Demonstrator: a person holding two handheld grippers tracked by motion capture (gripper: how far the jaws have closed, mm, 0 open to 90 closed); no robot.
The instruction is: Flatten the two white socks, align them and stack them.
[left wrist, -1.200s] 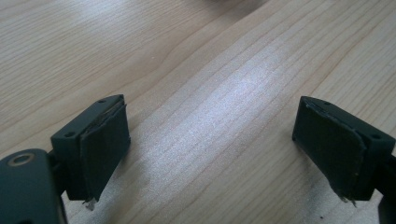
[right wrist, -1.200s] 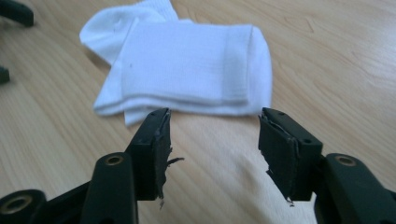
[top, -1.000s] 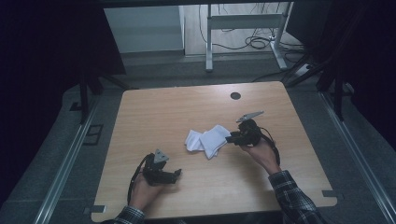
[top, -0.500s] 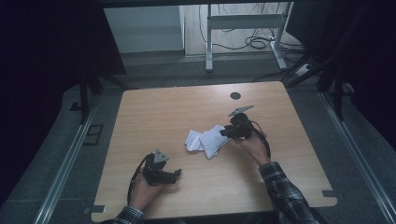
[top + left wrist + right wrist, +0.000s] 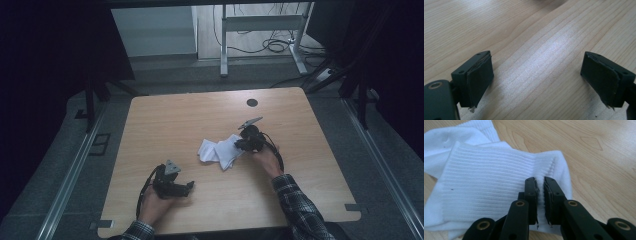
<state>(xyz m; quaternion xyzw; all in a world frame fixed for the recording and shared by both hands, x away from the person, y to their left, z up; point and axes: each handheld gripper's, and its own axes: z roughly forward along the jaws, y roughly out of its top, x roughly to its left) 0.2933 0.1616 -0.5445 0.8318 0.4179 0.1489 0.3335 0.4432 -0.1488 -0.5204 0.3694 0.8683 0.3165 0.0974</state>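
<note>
A pair of white ribbed socks lies crumpled near the middle of the wooden table. My right gripper is at their right edge, and in the right gripper view its jaws are shut on the ribbed cuff of the top white sock, pinching a fold of it at the gripper. My left gripper rests near the front left of the table, well apart from the socks. In the left gripper view it stands open over bare wood.
A small dark round hole sits near the table's far edge. Beyond the table stand a metal frame and loose cables on the floor. Rails run along both sides of the table.
My right gripper has shifted a little toward the far side with the sock cuff in it. The left gripper has stayed put.
</note>
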